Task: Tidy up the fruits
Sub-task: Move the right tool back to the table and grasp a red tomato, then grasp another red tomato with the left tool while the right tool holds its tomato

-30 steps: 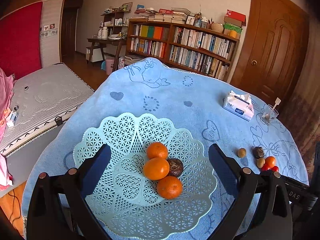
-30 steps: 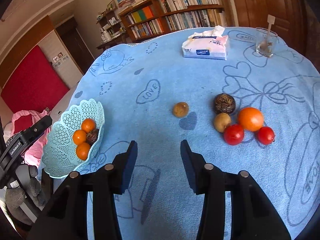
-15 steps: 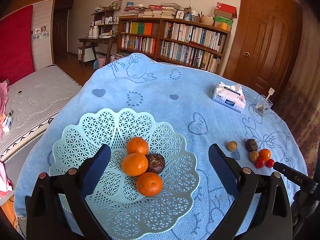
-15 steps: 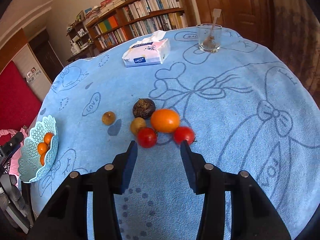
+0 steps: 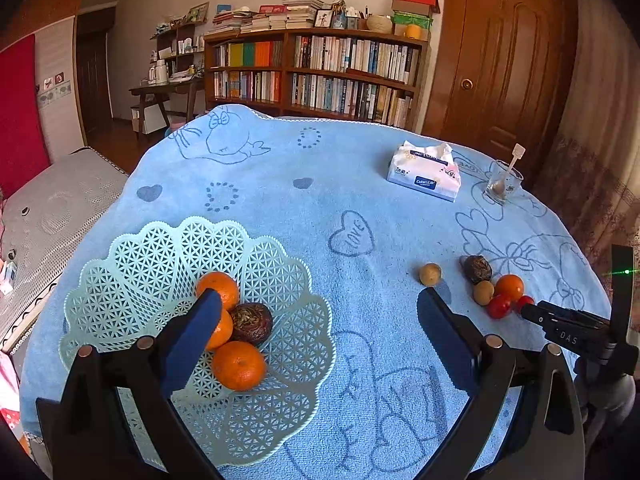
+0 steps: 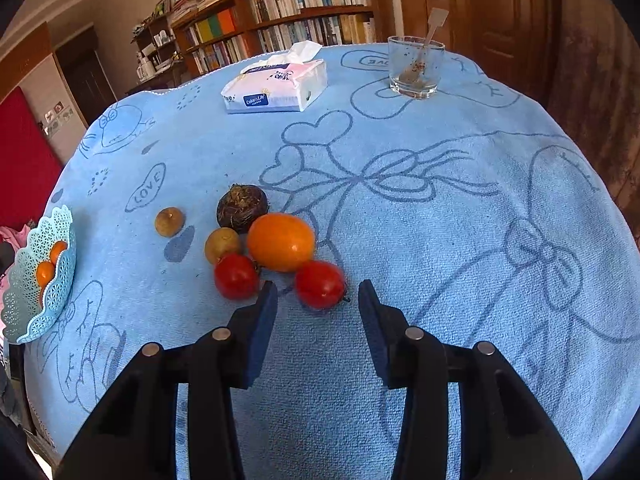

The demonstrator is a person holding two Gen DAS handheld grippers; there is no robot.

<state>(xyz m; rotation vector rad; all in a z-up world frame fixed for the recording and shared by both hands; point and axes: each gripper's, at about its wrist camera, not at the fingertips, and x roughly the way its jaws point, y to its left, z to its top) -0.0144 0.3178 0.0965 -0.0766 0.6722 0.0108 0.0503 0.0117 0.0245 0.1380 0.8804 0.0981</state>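
Note:
A pale green lattice basket (image 5: 132, 256) (image 6: 28, 280) holds three oranges (image 5: 239, 365) and a dark brown fruit (image 5: 251, 323). Loose on the blue cloth lie an orange (image 6: 281, 241), two red tomatoes (image 6: 320, 284) (image 6: 236, 276), a dark brown fruit (image 6: 242, 208) and two small tan fruits (image 6: 222, 245) (image 6: 169, 221). My right gripper (image 6: 314, 300) is open, low over the cloth, with the right-hand tomato just ahead between its fingertips. My left gripper (image 5: 318, 312) is open wide above the basket's right side, holding nothing.
A tissue pack (image 6: 276, 84) and a glass with a spoon (image 6: 416, 66) stand at the table's far side. Bookshelves (image 5: 316, 72) and a wooden door (image 5: 508, 60) are behind. A bed (image 5: 52, 204) lies left of the table. The right gripper's body (image 5: 568, 330) shows at the left view's right edge.
My right gripper has swung right and closed in on the loose fruit, now right at the tomato. My left gripper has shifted right, so the basket sits further left in its view.

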